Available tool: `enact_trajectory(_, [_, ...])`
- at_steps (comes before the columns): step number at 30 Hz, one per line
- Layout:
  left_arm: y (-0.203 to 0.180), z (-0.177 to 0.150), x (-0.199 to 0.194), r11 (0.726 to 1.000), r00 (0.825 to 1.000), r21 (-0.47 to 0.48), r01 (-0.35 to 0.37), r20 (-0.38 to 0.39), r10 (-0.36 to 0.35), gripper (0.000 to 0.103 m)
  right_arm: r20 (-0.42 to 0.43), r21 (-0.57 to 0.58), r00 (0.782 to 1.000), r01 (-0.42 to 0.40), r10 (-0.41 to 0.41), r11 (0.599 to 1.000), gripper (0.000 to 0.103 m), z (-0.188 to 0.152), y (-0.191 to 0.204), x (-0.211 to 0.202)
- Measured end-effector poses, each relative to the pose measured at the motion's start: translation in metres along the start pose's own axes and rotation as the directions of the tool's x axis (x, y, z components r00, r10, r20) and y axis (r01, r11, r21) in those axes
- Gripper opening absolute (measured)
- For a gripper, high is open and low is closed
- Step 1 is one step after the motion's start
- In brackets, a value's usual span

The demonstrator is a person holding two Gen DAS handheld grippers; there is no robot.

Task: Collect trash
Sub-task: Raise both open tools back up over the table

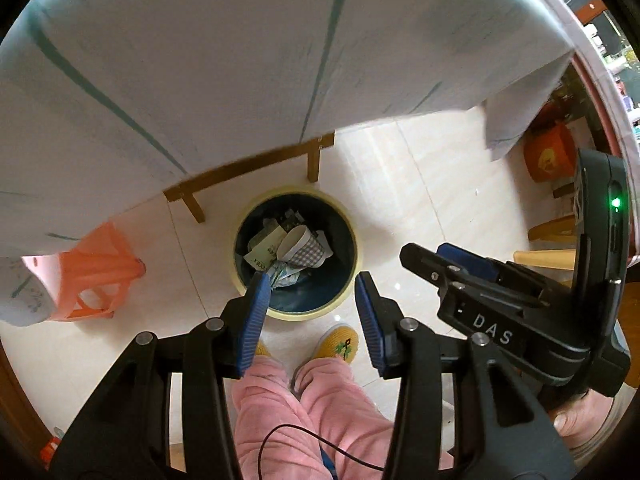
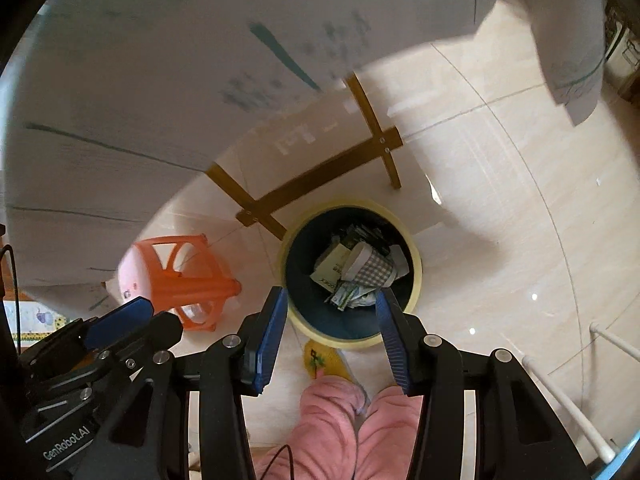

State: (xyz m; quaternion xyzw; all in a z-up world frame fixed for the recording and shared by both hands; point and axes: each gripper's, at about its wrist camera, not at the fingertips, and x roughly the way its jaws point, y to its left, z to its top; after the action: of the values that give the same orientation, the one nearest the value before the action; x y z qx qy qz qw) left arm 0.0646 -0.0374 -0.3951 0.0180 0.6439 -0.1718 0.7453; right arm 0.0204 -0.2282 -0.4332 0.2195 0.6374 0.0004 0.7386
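A round bin with a pale yellow rim and a dark liner stands on the tiled floor by the table. Inside lie a checked paper cup, a green packet and crumpled wrappers. My left gripper hangs above the bin's near edge, open, nothing between its blue pads. To its right my right gripper shows from the side. In the right wrist view the bin and cup sit below my right gripper, open and empty. The left gripper is at lower left.
A table draped in a white cloth with teal lines overhangs the far side, on wooden legs and a crossbar. An orange plastic stool stands left of the bin. The person's pink trouser legs and yellow slippers are just before it.
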Motion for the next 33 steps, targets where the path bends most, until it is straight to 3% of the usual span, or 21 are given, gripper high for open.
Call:
enact_trajectory(13, [-0.038,0.009,-0.178,1.0,0.982,0.008,-0.011,0.19,0.01,0.04,0.14,-0.115,0.984,-0.096,0.112,0.989,0.047,0.005,0.054,-0.177])
enact_trajectory(21, [-0.064,0.028,-0.283,0.996,0.937,0.008,-0.086,0.341,0.078,0.047,0.279,-0.184,0.938,-0.16,0.208,0.97,0.047,0.017,0.077,-0.285])
enact_trajectory(30, [-0.069,0.06,-0.357,0.991,0.888,-0.037,-0.129,0.44,0.132,0.048,0.4,-0.267,0.878,-0.162,0.262,0.95,0.05,0.046,0.104,-0.361])
enact_trajectory(33, [-0.069,0.076,-0.371,0.989,0.881,-0.038,-0.142,0.451,0.144,0.059,0.438,-0.278,0.859,-0.151,0.265,0.949,0.056,0.065,0.11,-0.38])
